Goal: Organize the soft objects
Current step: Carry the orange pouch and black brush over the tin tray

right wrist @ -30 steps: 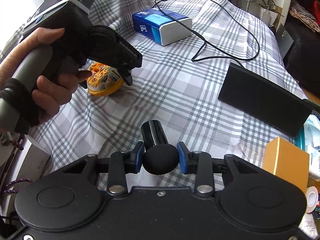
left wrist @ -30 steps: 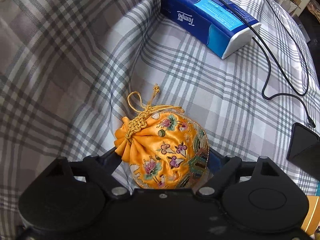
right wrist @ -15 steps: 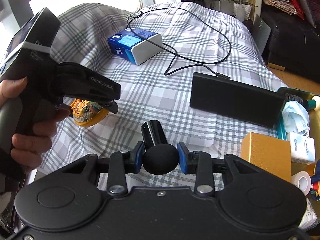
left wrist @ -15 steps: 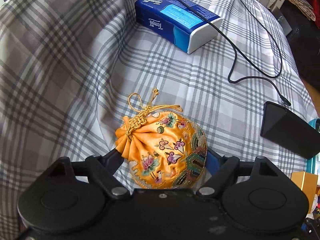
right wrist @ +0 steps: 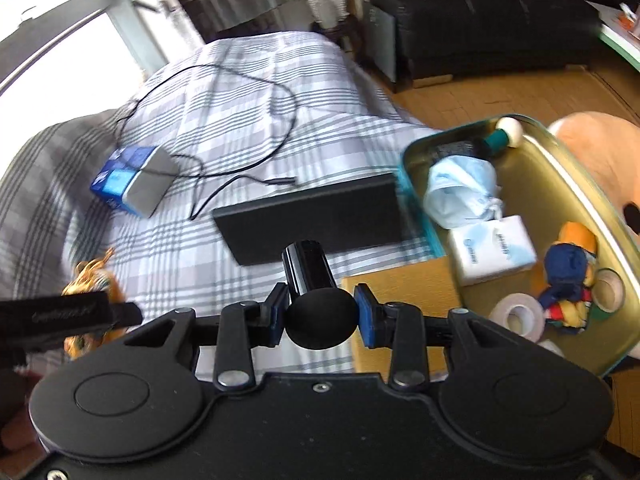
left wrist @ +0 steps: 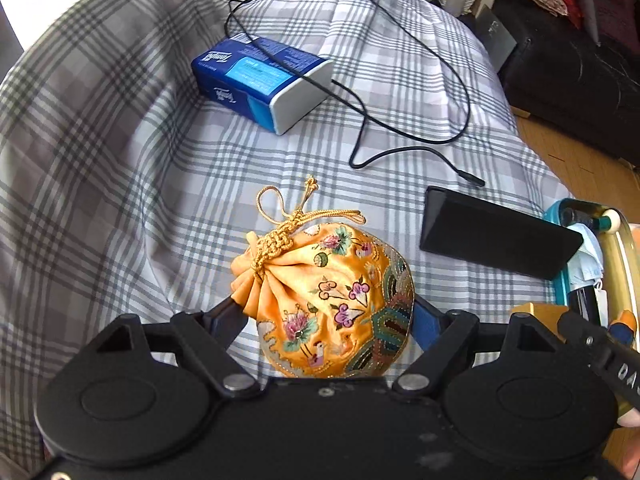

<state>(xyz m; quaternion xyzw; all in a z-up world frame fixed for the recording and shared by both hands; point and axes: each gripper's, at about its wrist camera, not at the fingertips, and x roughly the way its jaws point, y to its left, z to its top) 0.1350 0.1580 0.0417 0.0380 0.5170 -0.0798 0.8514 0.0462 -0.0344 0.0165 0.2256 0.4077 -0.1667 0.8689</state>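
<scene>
An orange embroidered drawstring pouch with a gold knotted cord hangs above the plaid bedspread, and my left gripper is shut on its sides. In the right wrist view the pouch shows blurred at the left edge behind the left gripper's black finger. My right gripper is shut on a black cylinder with a rounded end, its blue pads pressing both sides. A teal tin with a gold inside lies to the right of both grippers.
On the bedspread lie a blue tissue pack, a black cable and a flat black box. A yellow box stands beside the tin, which holds a face mask, a tissue packet, tape rolls and a small doll.
Both grippers have risen and swung to the right toward the tin, each keeping its hold. The pouch has come up off the bedspread, and the right wrist has rolled.
</scene>
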